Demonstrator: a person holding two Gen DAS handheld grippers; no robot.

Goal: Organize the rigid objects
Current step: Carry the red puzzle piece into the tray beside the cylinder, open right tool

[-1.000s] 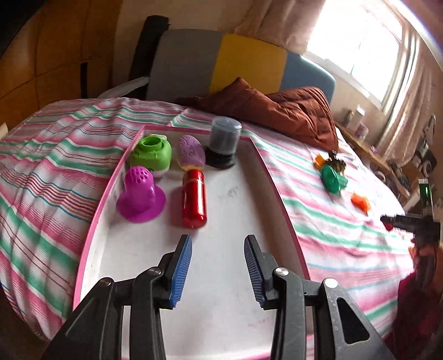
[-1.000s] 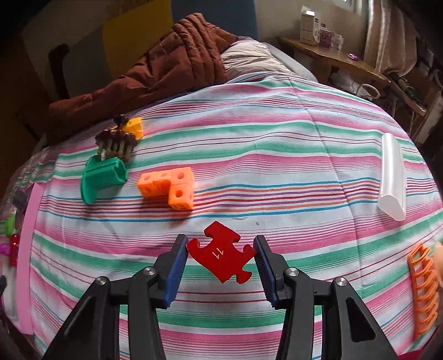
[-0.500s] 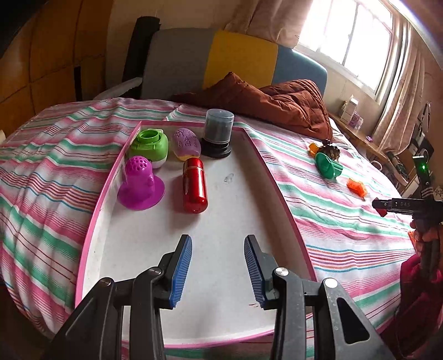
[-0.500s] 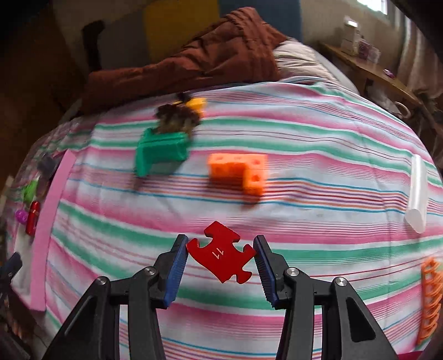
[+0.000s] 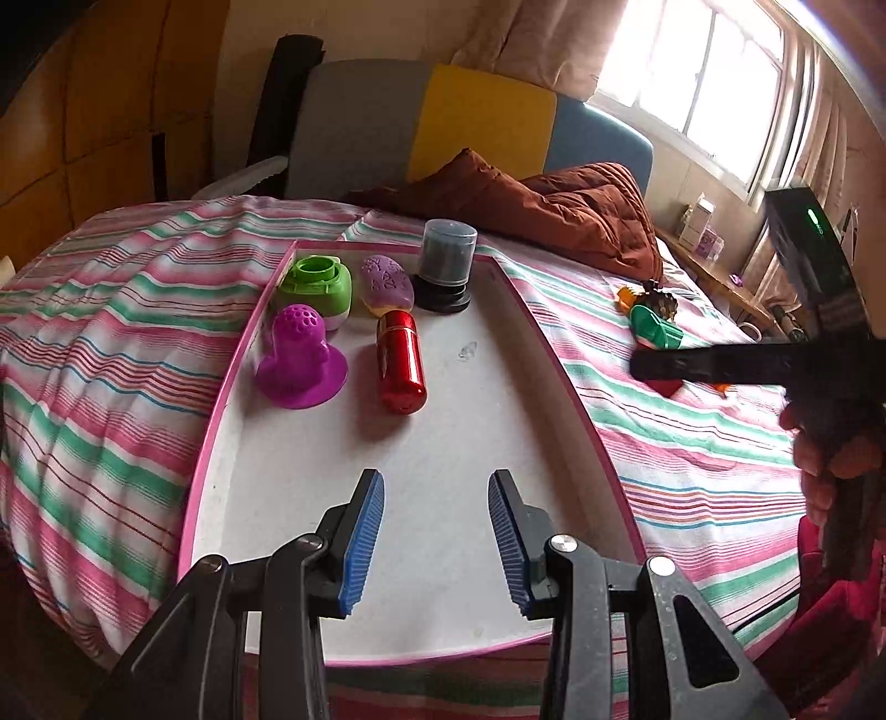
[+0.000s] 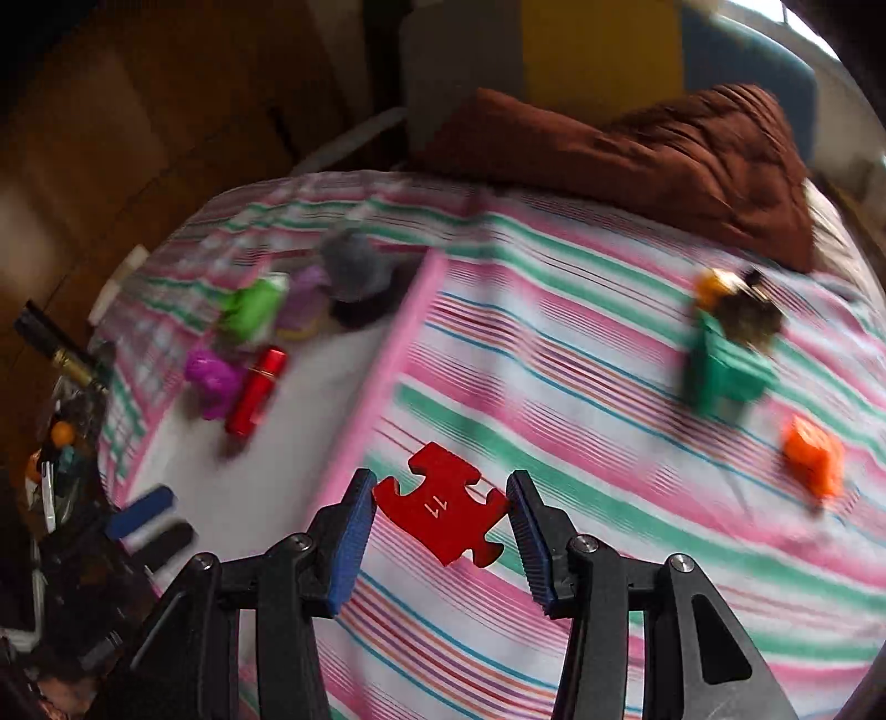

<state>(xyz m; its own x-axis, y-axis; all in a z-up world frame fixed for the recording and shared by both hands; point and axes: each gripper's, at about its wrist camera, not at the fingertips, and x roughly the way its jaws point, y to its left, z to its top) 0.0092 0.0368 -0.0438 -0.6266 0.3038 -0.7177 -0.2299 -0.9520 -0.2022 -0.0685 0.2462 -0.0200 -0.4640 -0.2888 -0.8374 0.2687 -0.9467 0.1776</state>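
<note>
Beyond the striped bedspread (image 5: 692,443) I saw a rumpled brown quilt (image 5: 554,210) heaped at the far end of the bed. Behind the quilt stood a headboard in grey, yellow and blue panels (image 5: 482,127). Right of the quilt, a bright window (image 5: 703,83) with beige curtains (image 5: 531,39) glared above a cluttered wooden shelf (image 5: 714,277).

Red puzzle piece (image 6: 441,503), marked "11", is held flat between right tongs' pads, above striped bed just beside pink-rimmed tray (image 6: 382,365). In tray's far end: green cap-like piece (image 5: 317,283), purple oval (image 5: 387,281), dark lidded cylinder (image 5: 447,265) upright, magenta funnel-shaped toy (image 5: 302,357), red capsule (image 5: 400,361) lying flat. On bed: green scoop (image 6: 725,368), orange block (image 6: 813,455), both blurred.
</note>
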